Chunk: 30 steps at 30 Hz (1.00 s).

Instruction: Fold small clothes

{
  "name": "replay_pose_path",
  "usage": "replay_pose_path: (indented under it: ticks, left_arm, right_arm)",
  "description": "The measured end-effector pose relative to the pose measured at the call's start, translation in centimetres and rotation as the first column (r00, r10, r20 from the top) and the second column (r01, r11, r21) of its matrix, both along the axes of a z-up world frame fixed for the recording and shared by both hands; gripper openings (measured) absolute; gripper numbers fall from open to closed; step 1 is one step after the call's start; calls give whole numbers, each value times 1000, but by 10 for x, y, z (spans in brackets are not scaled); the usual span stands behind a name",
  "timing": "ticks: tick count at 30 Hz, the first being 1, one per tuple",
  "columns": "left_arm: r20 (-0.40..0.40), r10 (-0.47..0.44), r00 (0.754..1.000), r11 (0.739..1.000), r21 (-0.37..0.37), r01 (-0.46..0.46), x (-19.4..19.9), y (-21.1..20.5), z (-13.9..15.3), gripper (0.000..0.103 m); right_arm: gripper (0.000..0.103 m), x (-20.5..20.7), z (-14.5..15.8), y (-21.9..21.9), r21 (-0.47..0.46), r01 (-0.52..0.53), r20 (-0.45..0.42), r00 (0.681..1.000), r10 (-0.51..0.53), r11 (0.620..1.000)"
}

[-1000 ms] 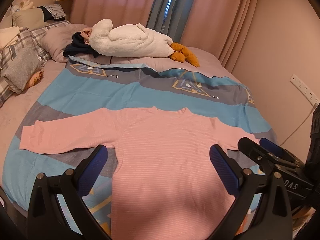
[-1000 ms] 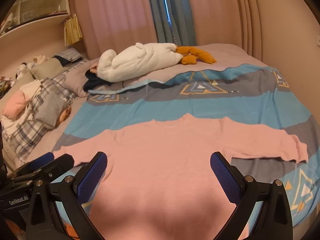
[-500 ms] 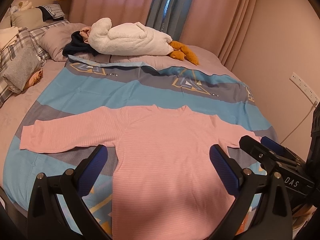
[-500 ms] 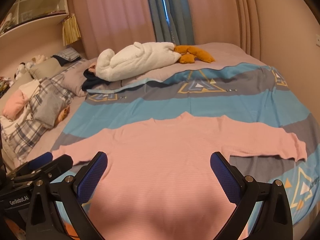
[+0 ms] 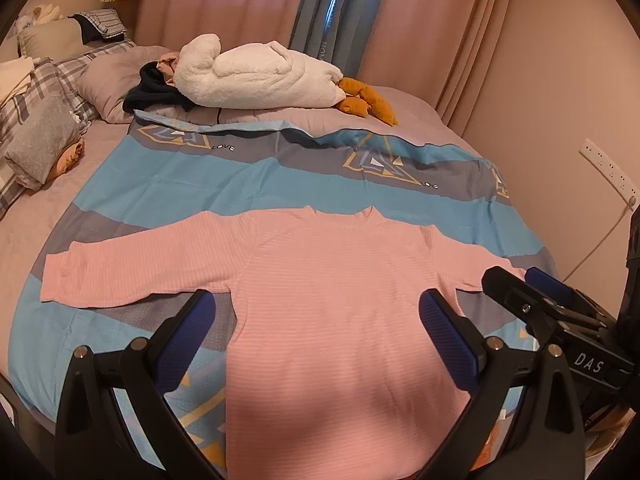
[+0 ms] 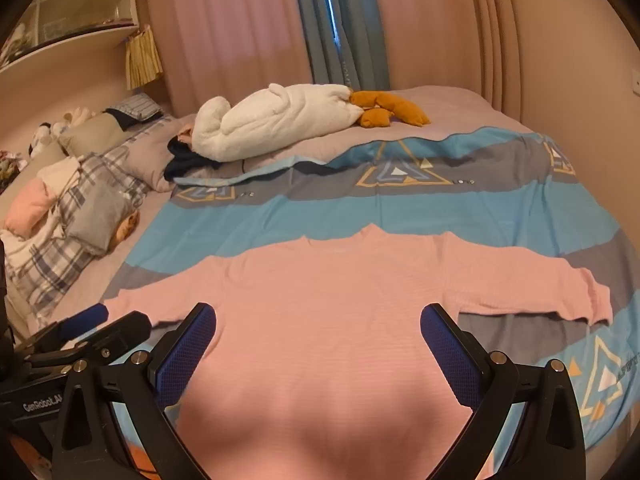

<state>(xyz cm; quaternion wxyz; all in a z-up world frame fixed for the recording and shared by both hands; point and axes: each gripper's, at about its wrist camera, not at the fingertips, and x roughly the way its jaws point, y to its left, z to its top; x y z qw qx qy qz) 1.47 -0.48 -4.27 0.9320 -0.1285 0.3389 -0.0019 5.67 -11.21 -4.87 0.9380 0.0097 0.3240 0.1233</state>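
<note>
Jaws of left gripper (image 5: 316,320) and right gripper (image 6: 318,330) wide apart, empty, above flat pink shirt (image 5: 340,304).

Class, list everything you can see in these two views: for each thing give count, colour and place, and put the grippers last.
Long-sleeved top: one, pink, spread flat on the cover, sleeves out.
Bed cover: one, blue and grey with triangles, over the bed.
Plush goose: one, white with orange feet, at the far end of the bed.
Dark garment: one, navy, beside the goose's head.
Pillows: several, plaid and grey, along the left side.
Curtains: pink and blue, behind the bed.
Left gripper: open, above the top.
Right gripper: open, above the top.
</note>
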Motion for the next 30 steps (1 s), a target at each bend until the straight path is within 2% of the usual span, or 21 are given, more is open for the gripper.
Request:
replay_pose_path:
  ticks: [19,30]
  left_arm:
    - [-6,5,1000,1000,24,-5,-3,-3,1,102]
    - [-8,20,1000,1000,13,-20,-3,1,3,101]
  right_arm:
    - [102,-1,3,-1,-4,-3,7,1000,3,1000]
    - [102,-3,0,-1,-1,3,5,1000,-3,1000]
